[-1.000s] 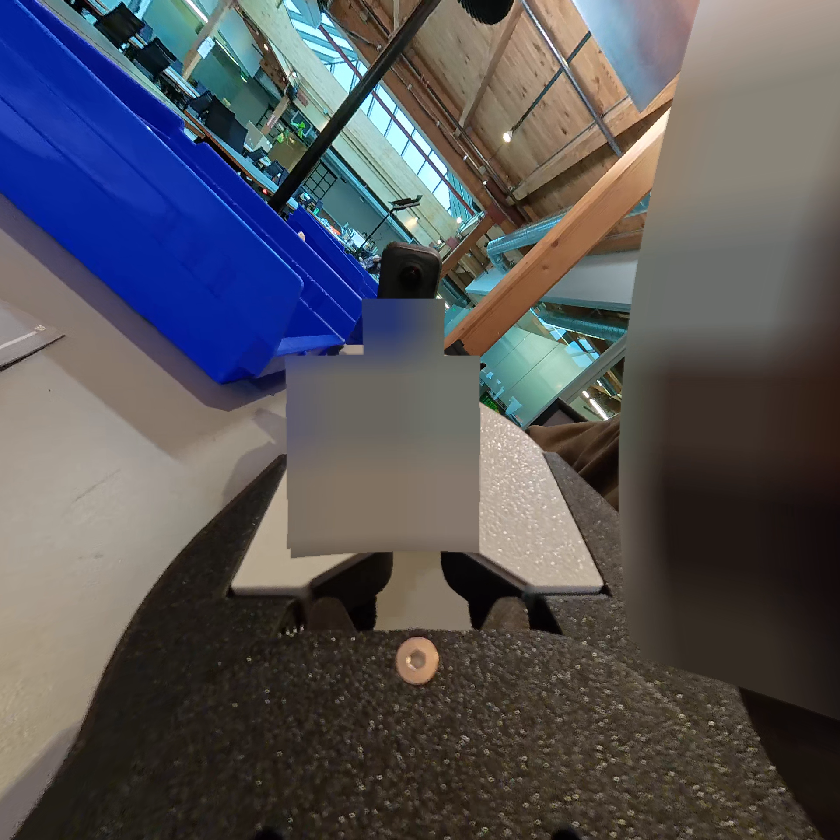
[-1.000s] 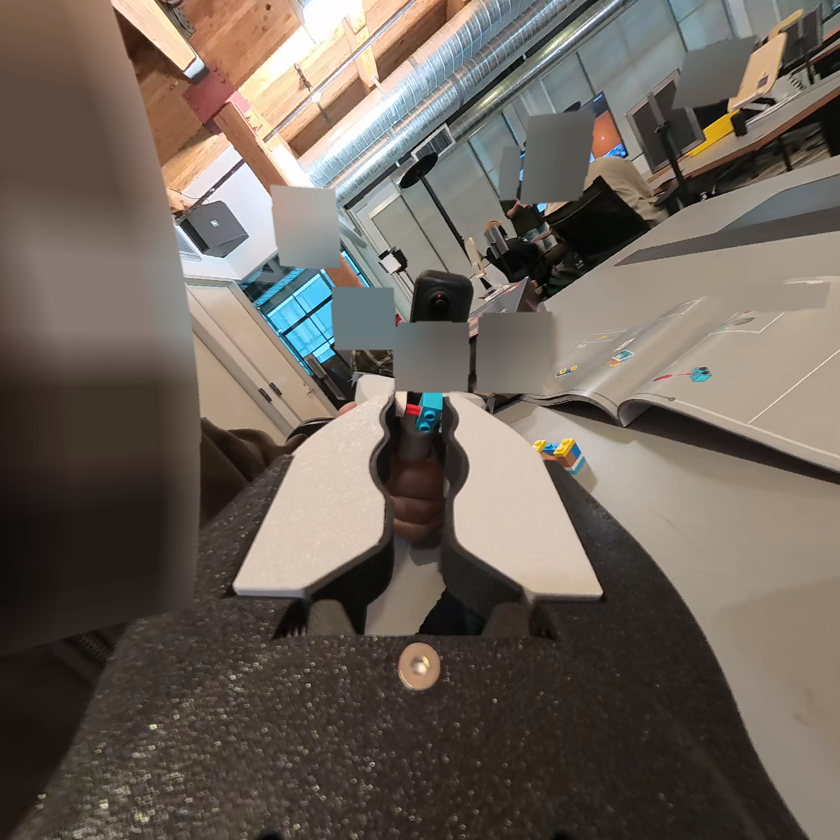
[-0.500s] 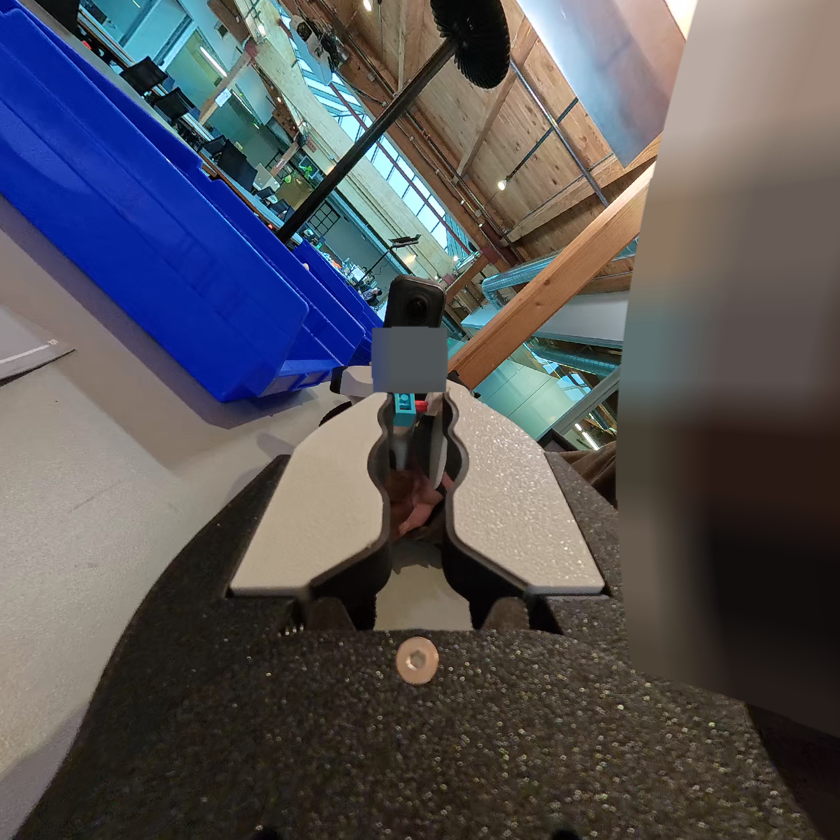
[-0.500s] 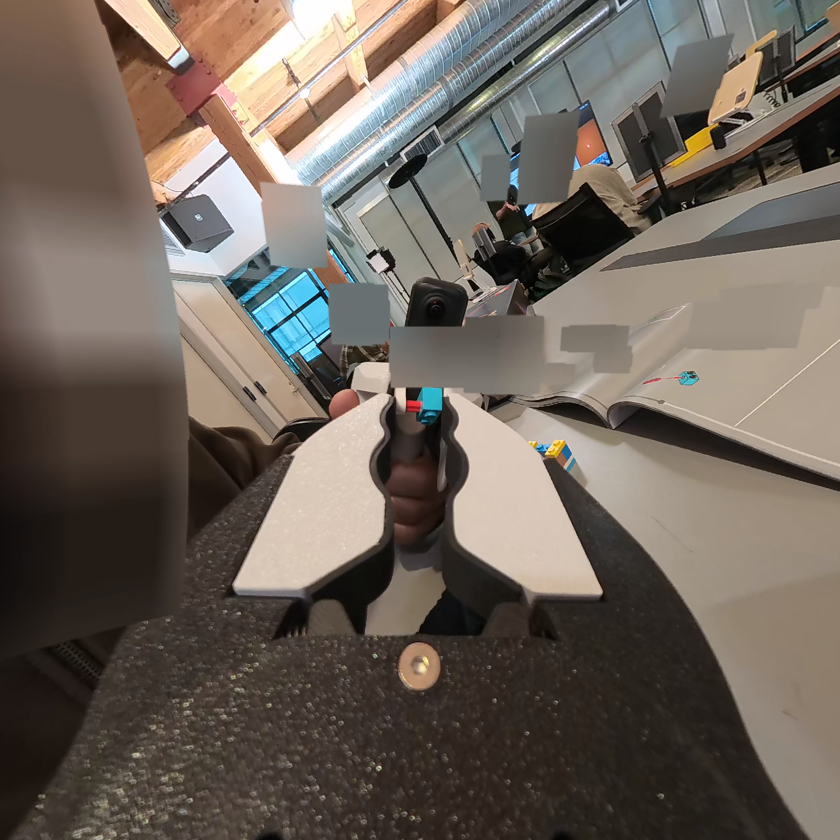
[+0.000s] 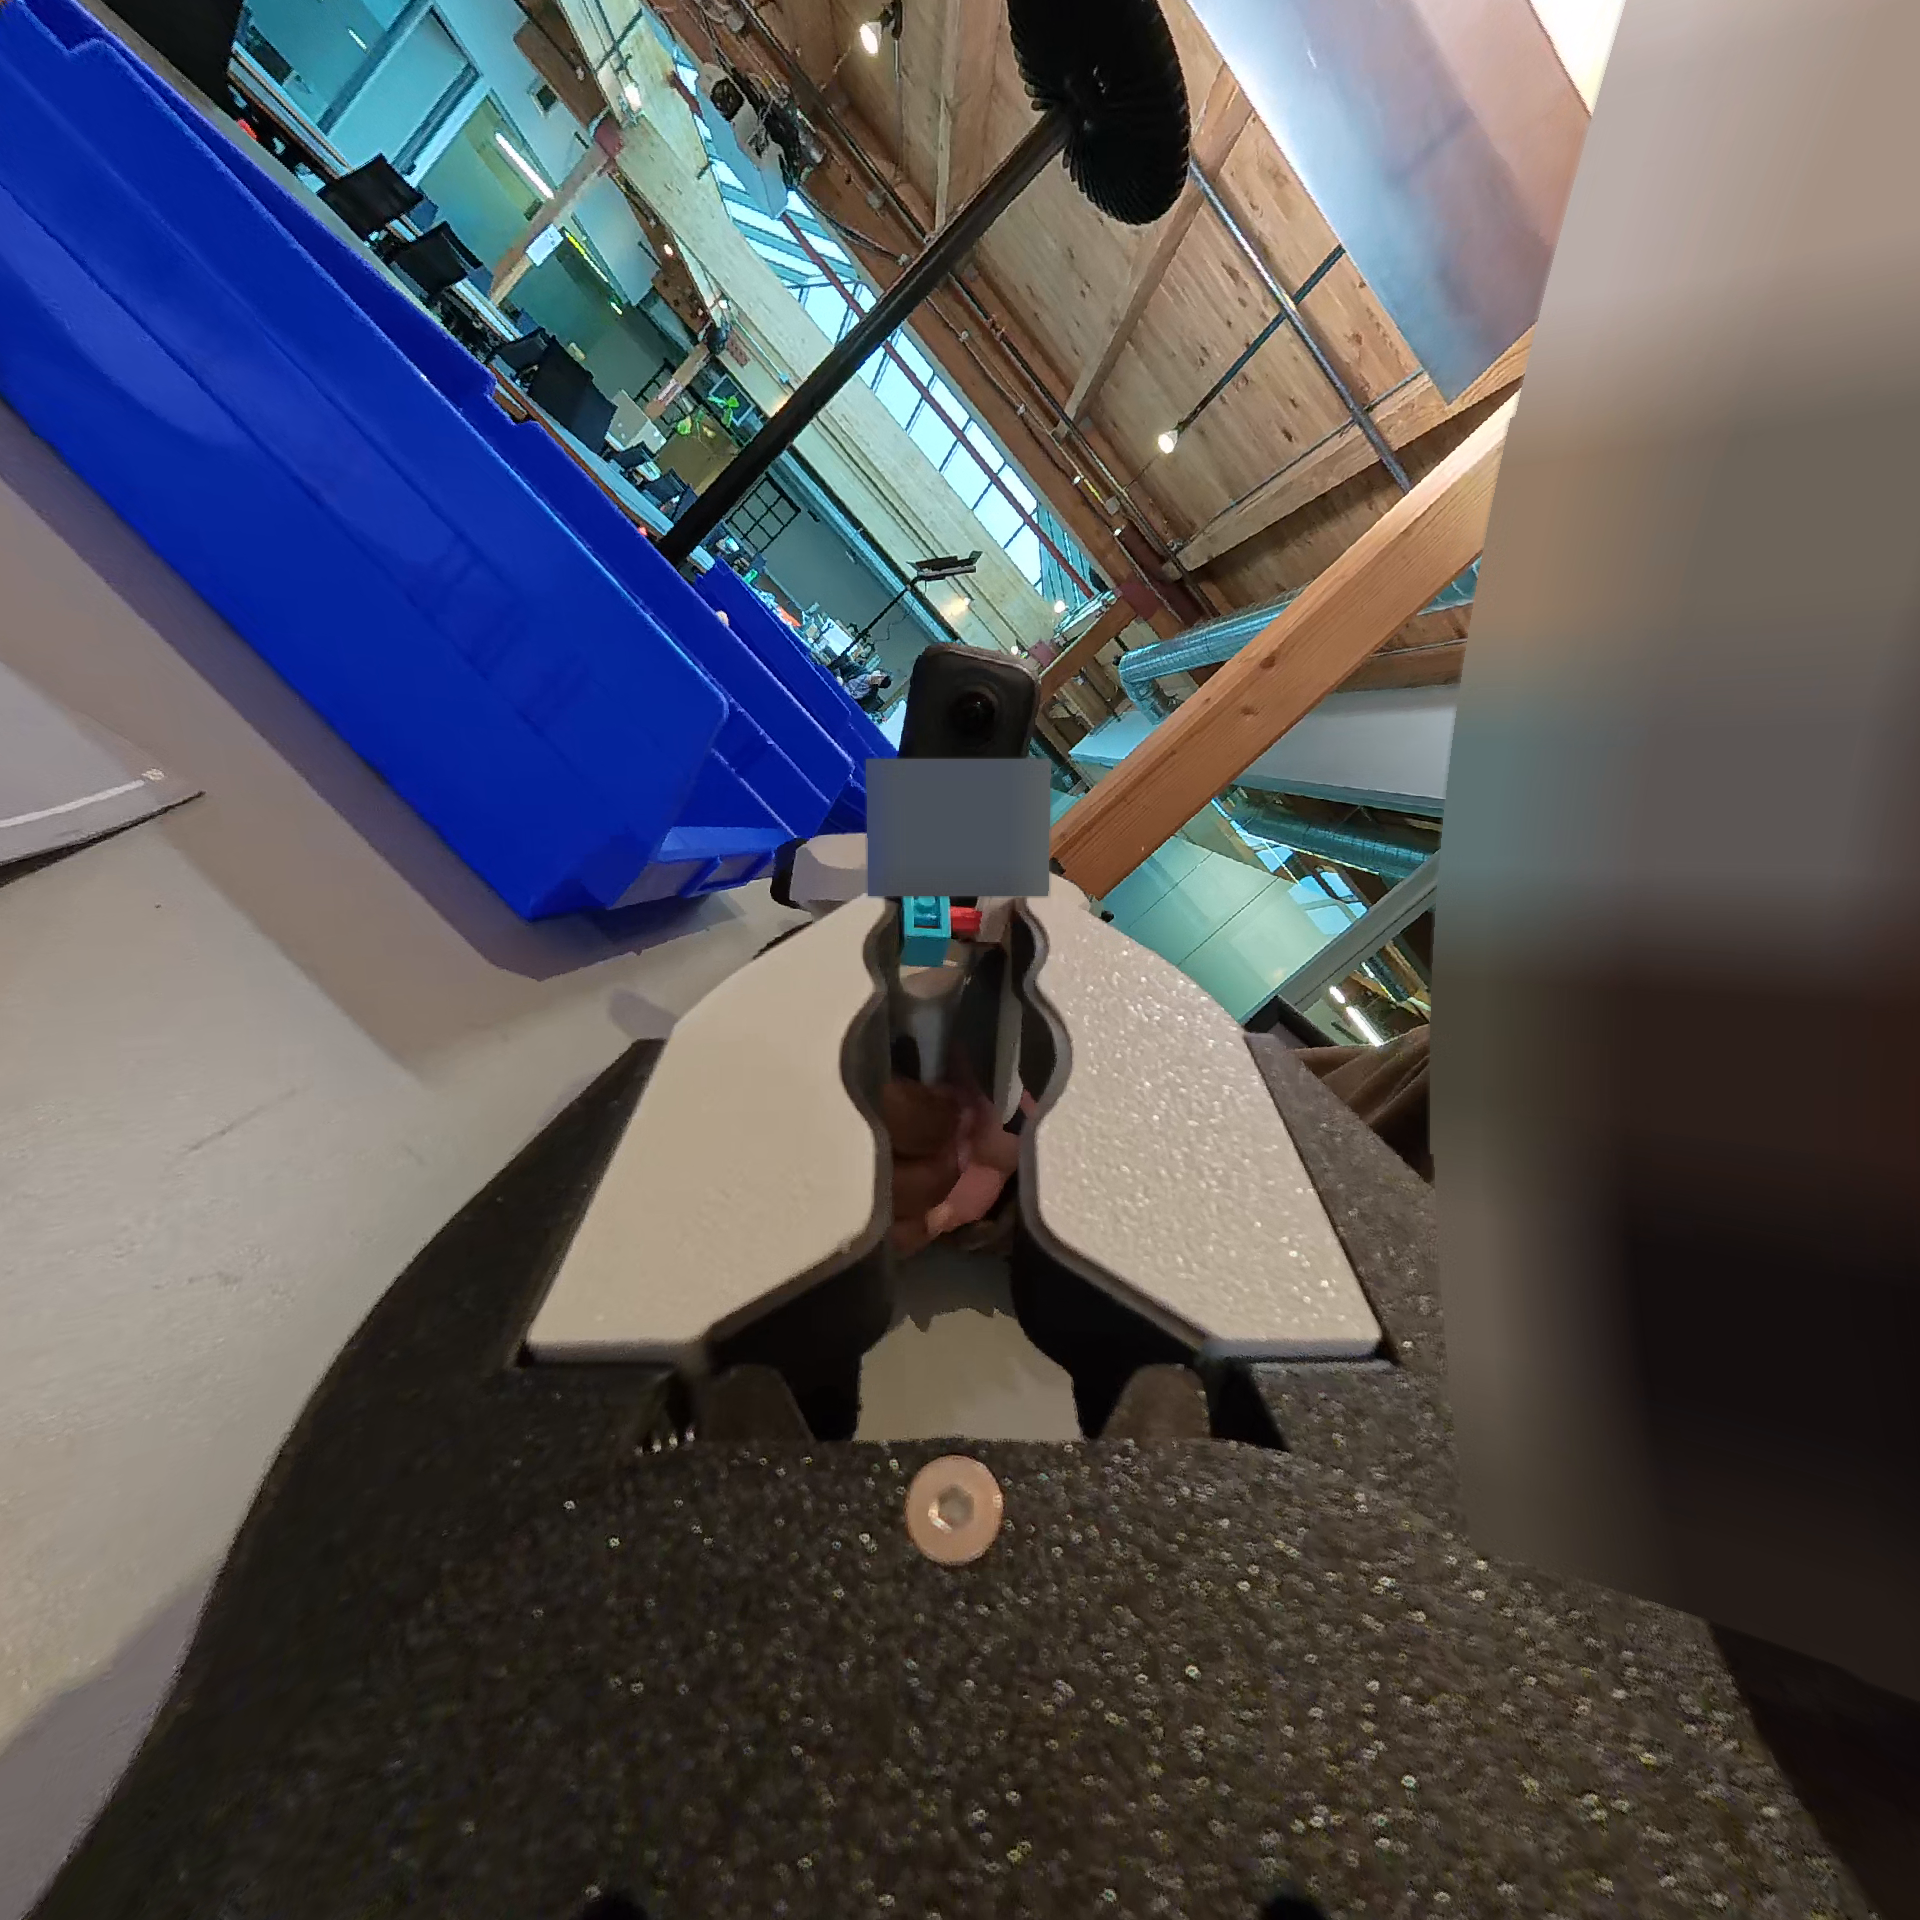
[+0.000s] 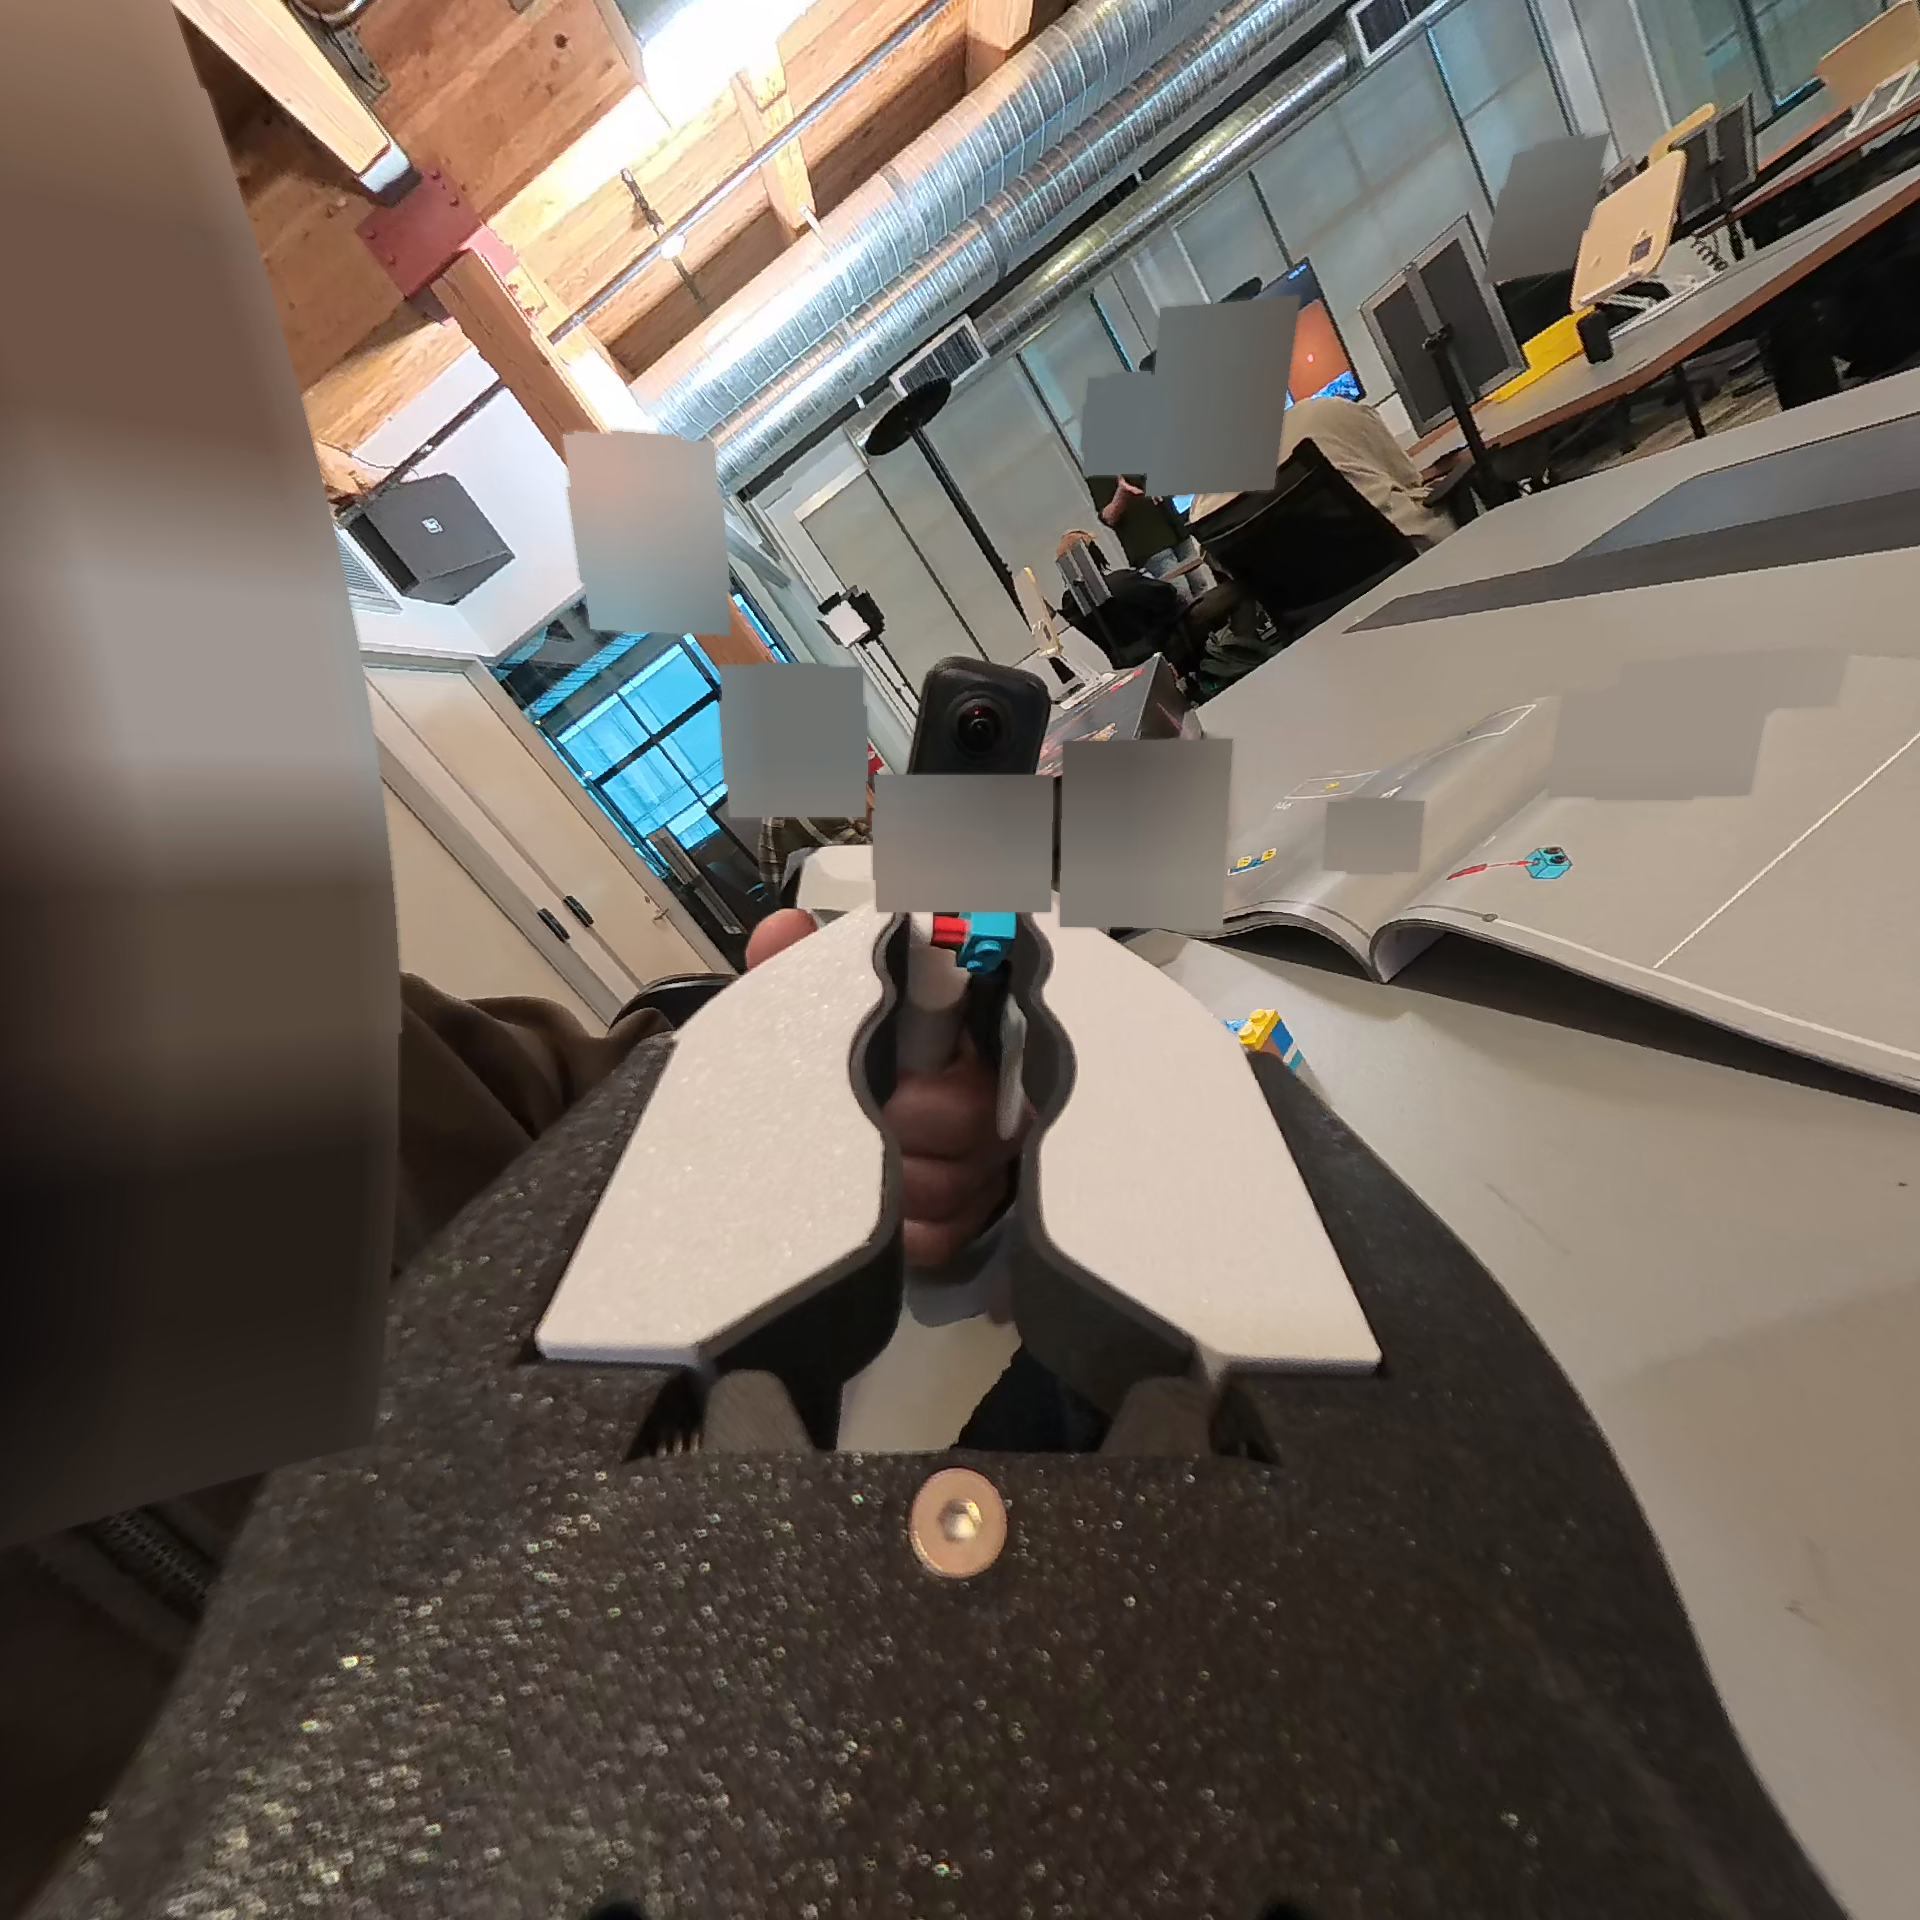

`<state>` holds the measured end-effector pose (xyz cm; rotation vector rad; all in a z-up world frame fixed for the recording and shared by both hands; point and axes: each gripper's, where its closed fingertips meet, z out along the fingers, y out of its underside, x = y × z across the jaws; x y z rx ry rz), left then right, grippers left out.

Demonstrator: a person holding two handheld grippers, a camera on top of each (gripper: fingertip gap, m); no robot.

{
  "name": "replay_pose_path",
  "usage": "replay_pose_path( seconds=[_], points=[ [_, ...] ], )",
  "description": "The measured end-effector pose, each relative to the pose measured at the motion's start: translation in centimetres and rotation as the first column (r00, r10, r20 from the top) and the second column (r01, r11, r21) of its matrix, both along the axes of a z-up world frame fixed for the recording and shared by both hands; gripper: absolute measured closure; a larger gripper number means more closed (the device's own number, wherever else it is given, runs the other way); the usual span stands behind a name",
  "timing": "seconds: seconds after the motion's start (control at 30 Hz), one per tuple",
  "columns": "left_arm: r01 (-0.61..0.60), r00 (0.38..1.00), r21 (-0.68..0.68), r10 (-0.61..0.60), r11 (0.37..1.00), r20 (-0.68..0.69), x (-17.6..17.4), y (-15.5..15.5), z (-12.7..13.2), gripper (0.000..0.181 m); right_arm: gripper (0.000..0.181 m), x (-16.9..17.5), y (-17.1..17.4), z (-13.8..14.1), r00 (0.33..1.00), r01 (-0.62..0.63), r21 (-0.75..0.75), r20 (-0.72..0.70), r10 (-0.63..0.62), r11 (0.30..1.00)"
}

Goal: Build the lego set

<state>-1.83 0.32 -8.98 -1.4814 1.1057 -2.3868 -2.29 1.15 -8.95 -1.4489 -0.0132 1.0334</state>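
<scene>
The teal brick (image 5: 925,933) and the red pin (image 5: 966,920) sit touching in the middle of both views, up in the air where the two claws meet. Almost nothing has changed in the last second: the pieces stay together and the views only tip up a bit. So the pin seems pushed in. The left gripper (image 5: 954,914) and right gripper (image 6: 956,925) have fingers close together, but I cannot tell which pinches what. The open book (image 6: 1558,935) lies at right, with a small built piece (image 6: 1262,1034) near it

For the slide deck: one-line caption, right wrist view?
Facing grippers pinch a teal brick with red pin beside an open instruction booklet.
</scene>
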Motion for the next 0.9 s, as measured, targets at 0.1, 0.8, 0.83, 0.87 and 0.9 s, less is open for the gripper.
replay_pose_path(
  seconds=[0.1, 0.8, 0.83, 0.87, 0.9],
  points=[
    [0.000, 1.000, -0.007, 0.000, 1.000, 0.006, -0.03, 0.05, 0.00, 0.162, 0.162, -0.05, 0.03, -0.02, 1.000, 0.002, -0.001, 0.007, -0.002, 1.000],
    [0.001, 1.000, -0.048, 0.000, 0.999, 0.011, -0.08, 0.38, 0.11, 0.163, 0.162, -0.21, 0.03, -0.07, 1.000, -0.015, -0.007, 0.000, 0.015, 1.000],
    [0.000, 1.000, -0.047, 0.001, 0.999, 0.011, -0.07, 0.37, 0.10, 0.163, 0.162, -0.22, 0.04, -0.07, 1.000, -0.016, -0.007, 0.000, 0.016, 1.000],
    [0.001, 1.000, -0.048, 0.000, 0.999, 0.012, -0.08, 0.36, 0.12, 0.163, 0.162, -0.21, 0.02, -0.05, 1.000, -0.016, -0.006, -0.001, 0.016, 1.000],
    [0.001, 1.000, -0.049, 0.000, 0.999, 0.012, -0.09, 0.36, 0.13, 0.163, 0.162, -0.21, 0.02, -0.04, 1.000, -0.016, -0.006, -0.001, 0.016, 1.000]
  ],
)
